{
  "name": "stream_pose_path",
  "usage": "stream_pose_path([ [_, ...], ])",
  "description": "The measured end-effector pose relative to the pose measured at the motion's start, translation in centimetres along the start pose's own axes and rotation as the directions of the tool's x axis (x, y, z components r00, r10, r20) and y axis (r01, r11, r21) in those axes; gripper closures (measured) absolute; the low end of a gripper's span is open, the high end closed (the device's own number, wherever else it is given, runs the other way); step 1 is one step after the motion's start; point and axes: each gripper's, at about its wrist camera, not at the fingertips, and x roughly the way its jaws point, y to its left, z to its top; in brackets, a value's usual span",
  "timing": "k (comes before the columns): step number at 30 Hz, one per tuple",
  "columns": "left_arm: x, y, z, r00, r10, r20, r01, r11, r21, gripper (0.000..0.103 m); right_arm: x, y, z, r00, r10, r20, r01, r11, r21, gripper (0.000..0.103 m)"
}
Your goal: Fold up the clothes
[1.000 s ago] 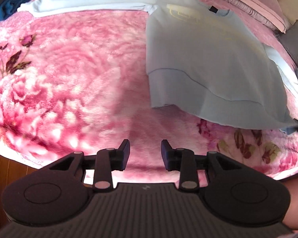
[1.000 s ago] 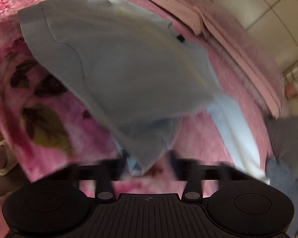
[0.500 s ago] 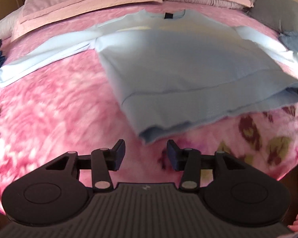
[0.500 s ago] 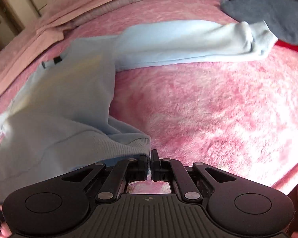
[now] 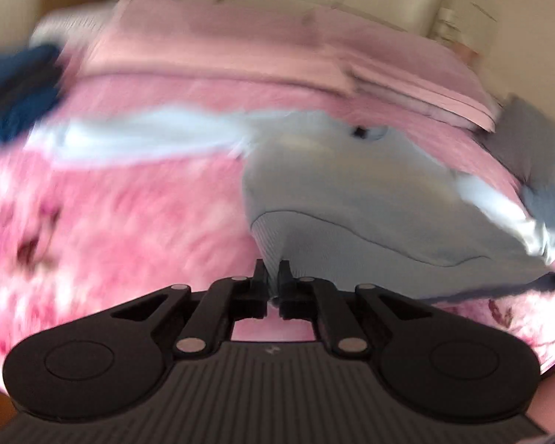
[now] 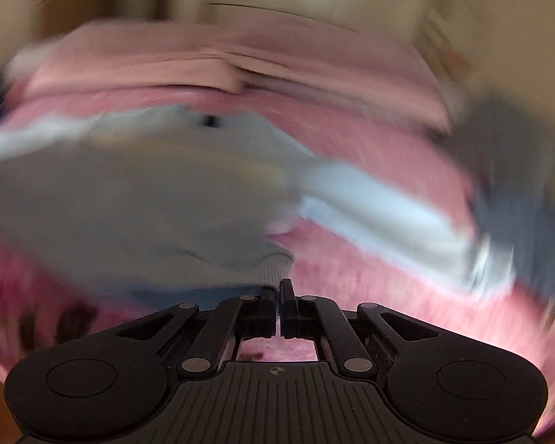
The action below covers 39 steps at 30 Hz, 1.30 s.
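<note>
Fabric sits pinched in both of my grippers, and both views are smeared with blur. Furthest left in the left wrist view, a dark blue garment (image 5: 16, 92) lies at the edge of the pink floral blanket (image 5: 129, 229). Next comes one sleeve (image 5: 137, 137) of the light blue sweatshirt (image 5: 351, 192), stretched flat across the blanket. My left gripper (image 5: 272, 277) is clamped on the ribbed hem at the sweatshirt's near left corner, its fingers nearly together with only the cloth between them. The sweatshirt body spreads away from there toward the pink pillows (image 5: 277, 48), with its dark neck label (image 5: 359, 132) at the far end. In the right wrist view, my right gripper (image 6: 279, 292) is squeezed tight on the hem's other corner, the ribbed band (image 6: 273, 266) bunching just left of its fingertips. Beyond it the second sleeve (image 6: 381, 207) runs rightward over the blanket toward a grey garment (image 6: 518, 185) at the far right.
</note>
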Motion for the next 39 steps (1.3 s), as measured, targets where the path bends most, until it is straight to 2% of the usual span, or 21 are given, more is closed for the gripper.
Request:
stream_pose_path([
  [2, -1.1, 2.0, -0.2, 0.999, -0.026, -0.022, 0.024, 0.996, -0.09, 0.097, 1.3, 2.1, -1.8, 0.991, 0.019, -0.13, -0.028, 0.998, -0.062, 0.103],
  [3, -1.0, 2.4, -0.4, 0.999, -0.018, -0.049, 0.014, 0.997, -0.08, 0.097, 2.7, 2.8, -3.1, 0.971, 0.026, -0.237, -0.042, 0.997, -0.063, 0.102],
  [5, -0.4, 2.1, -1.1, 0.994, 0.027, -0.103, -0.026, 1.0, 0.017, 0.096, 4.1, 3.3, -4.6, 0.934, 0.029, -0.356, -0.038, 0.999, -0.018, 0.101],
  [6, -0.8, 2.1, -1.3, 0.994, 0.035, -0.101, -0.03, 0.998, 0.051, 0.094, 3.8, 3.1, -4.8, 0.928, 0.046, -0.37, -0.043, 0.999, 0.015, 0.097],
  [7, -1.3, 2.4, -1.3, 0.995, 0.023, -0.099, -0.018, 0.998, 0.055, 0.094, 3.2, 2.8, -4.8, 0.927, 0.069, -0.369, -0.054, 0.997, 0.052, 0.077],
  [8, -1.8, 2.8, -1.2, 0.995, 0.003, -0.098, 0.001, 0.999, 0.046, 0.092, 2.6, 2.2, -4.9, 0.924, 0.093, -0.37, -0.063, 0.994, 0.094, 0.049],
  [9, -2.3, 3.1, -1.1, 0.995, -0.024, -0.096, 0.027, 0.999, 0.033, 0.09, 1.9, 1.5, -5.0, 0.921, 0.118, -0.372, -0.071, 0.988, 0.139, 0.042],
  [12, -3.4, 3.3, 0.0, 0.995, -0.077, -0.063, 0.078, 0.997, 0.024, 0.078, 0.2, -1.0, -5.2, 0.918, 0.228, -0.324, -0.122, 0.941, 0.316, 0.041],
  [14, -2.9, 3.6, 0.8, 0.996, -0.085, -0.028, 0.085, 0.996, -0.013, 0.068, 0.3, -2.7, -5.1, 0.923, 0.281, -0.265, -0.13, 0.872, 0.473, 0.041],
  [17, -0.4, 4.1, 1.4, 0.995, -0.1, -0.027, 0.096, 0.989, -0.115, 0.062, 2.0, -4.7, -5.2, 0.938, 0.303, -0.169, -0.104, 0.71, 0.697, 0.041],
  [19, 1.7, 4.4, 1.6, 0.993, -0.107, -0.045, 0.097, 0.979, -0.18, 0.072, 3.7, -5.4, -6.1, 0.938, 0.301, -0.17, -0.053, 0.611, 0.79, 0.041],
  [20, 2.6, 4.6, 1.5, 0.991, -0.124, -0.053, 0.11, 0.972, -0.209, 0.102, 4.6, -5.6, -6.5, 0.937, 0.302, -0.176, -0.025, 0.561, 0.828, 0.049],
  [21, 2.6, 4.5, 1.4, 0.99, -0.134, -0.044, 0.121, 0.969, -0.218, 0.103, 5.1, -5.7, -6.8, 0.934, 0.31, -0.178, -0.013, 0.527, 0.85, 0.071],
  [22, 2.3, 4.5, 1.2, 0.991, -0.132, -0.024, 0.124, 0.969, -0.213, 0.103, 5.2, -5.5, -6.6, 0.931, 0.317, -0.183, -0.012, 0.527, 0.85, 0.091],
  [25, 1.7, 4.8, -0.1, 0.996, -0.066, -0.057, 0.055, 0.982, -0.178, 0.103, 3.7, -4.4, -5.0, 0.944, 0.243, -0.221, -0.013, 0.7, 0.714, 0.092],
  [27, 1.9, 4.9, -1.2, 0.988, 0.049, -0.148, -0.065, 0.993, -0.102, 0.103, 3.7, -3.5, -5.2, 0.928, 0.217, -0.302, 0.026, 0.773, 0.634, 0.091],
  [28, 1.5, 4.8, -1.1, 0.986, 0.062, -0.156, -0.074, 0.994, -0.075, 0.103, 3.9, -3.4, -5.3, 0.912, 0.221, -0.344, 0.041, 0.787, 0.616, 0.081],
  [29, 0.9, 4.7, -0.8, 0.986, 0.064, -0.154, -0.074, 0.996, -0.058, 0.103, 3.8, -3.5, -5.0, 0.901, 0.216, -0.376, 0.065, 0.79, 0.61, 0.063],
  [30, 0.2, 4.5, -0.1, 0.99, 0.054, -0.131, -0.06, 0.997, -0.049, 0.103, 3.3, -3.7, -4.4, 0.905, 0.182, -0.385, 0.095, 0.795, 0.599, 0.055],
  [34, -0.2, 2.3, 4.4, 1.0, -0.026, 0.001, 0.026, 1.0, -0.006, 0.102, 1.4, -4.0, -0.5, 0.959, 0.023, -0.284, 0.142, 0.826, 0.546, 0.053],
  [39, 5.7, -1.4, 9.5, 0.994, -0.096, 0.047, 0.092, 0.992, 0.085, 0.1, 5.7, -1.8, 4.9, 0.985, 0.016, -0.171, 0.062, 0.893, 0.445, 0.053],
])
